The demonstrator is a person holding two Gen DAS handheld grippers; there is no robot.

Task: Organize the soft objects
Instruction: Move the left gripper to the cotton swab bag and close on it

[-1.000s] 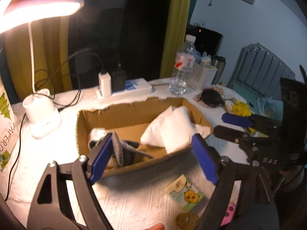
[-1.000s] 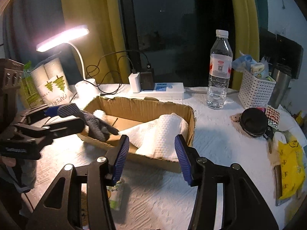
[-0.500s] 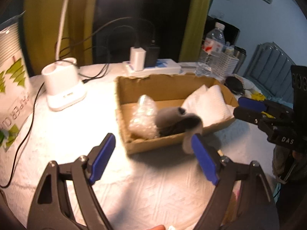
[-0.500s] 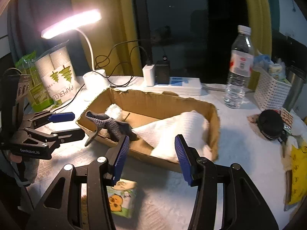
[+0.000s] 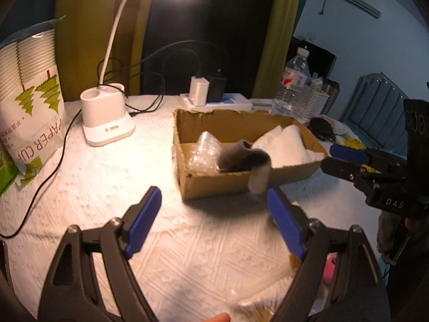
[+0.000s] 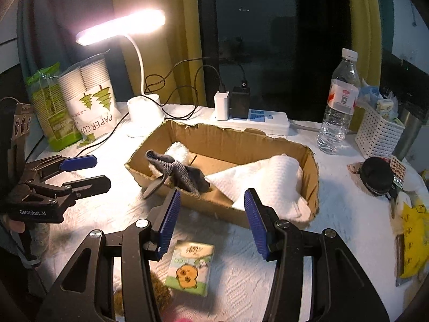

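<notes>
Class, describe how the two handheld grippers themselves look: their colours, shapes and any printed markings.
Both are black, angular frames with triangular cut-outs and silver screw heads. Each left gripper and right gripper finger carries a ribbed blue pad. Seen from the other camera, the left gripper's body reads "GenRobot.AI" in white; the right one shows "DAS". No cables are visible on either.

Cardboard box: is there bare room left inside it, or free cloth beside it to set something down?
Inside the cardboard box, a strip of bare floor shows between the grey sock and the white towel. Outside, free cloth lies between the box and the lamp base. It is crowded on the water bottle side.
</notes>
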